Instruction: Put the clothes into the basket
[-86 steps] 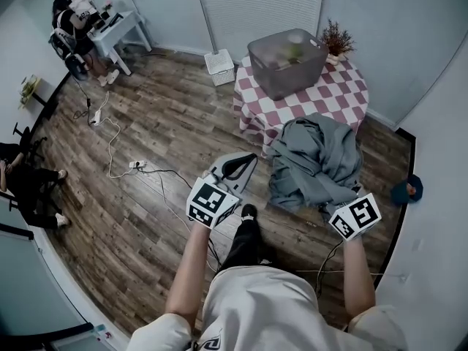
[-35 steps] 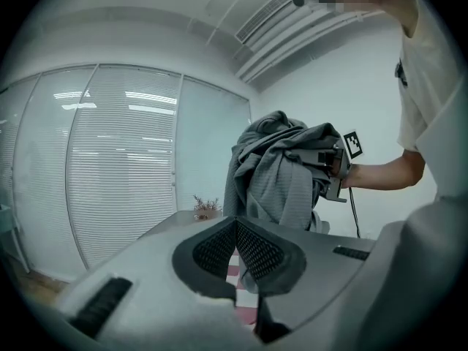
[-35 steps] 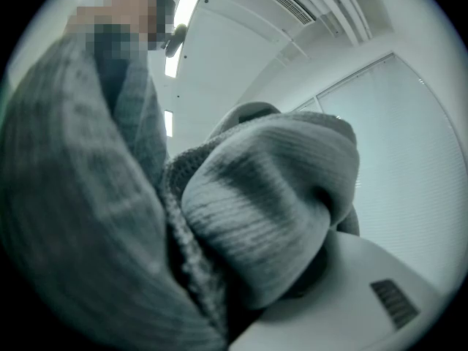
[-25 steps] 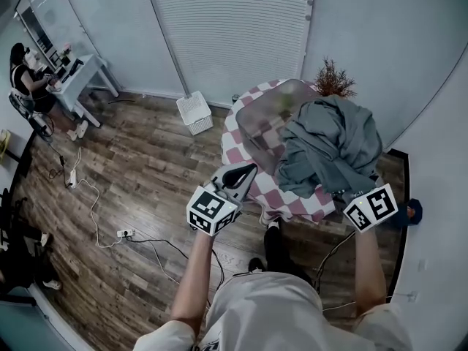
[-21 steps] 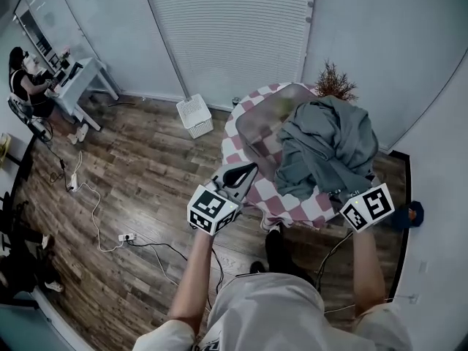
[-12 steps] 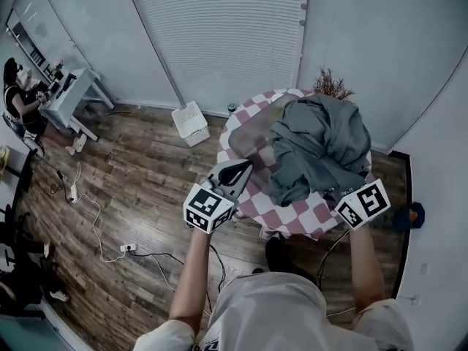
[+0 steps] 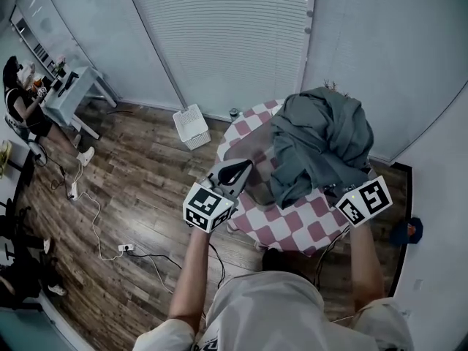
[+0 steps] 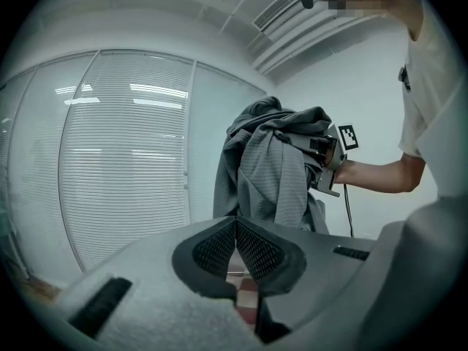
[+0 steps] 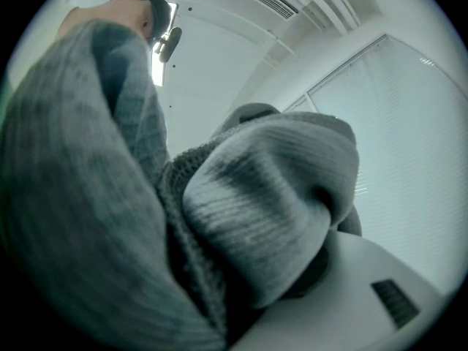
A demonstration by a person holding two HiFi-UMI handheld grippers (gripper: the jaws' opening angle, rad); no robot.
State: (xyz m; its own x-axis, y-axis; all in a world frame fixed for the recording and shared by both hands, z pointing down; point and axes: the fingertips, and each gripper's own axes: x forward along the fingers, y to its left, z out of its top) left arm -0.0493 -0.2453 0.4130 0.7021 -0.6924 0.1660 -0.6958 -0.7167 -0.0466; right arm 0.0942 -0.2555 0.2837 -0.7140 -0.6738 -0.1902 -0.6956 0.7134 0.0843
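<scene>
Clothes clenched in right tool, hanging over table edge; left tool closed, empty

I have walked up to the table, now at frame centre, and my right gripper has raised the clothes from low over the floor to the upper right, above it.

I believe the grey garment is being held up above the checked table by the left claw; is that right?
Not quite: the right claw holds the grey garment up above the checked table. The right gripper view shows fabric bunched between its jaws, and the left gripper view shows the left claw shut with nothing in it.
</scene>
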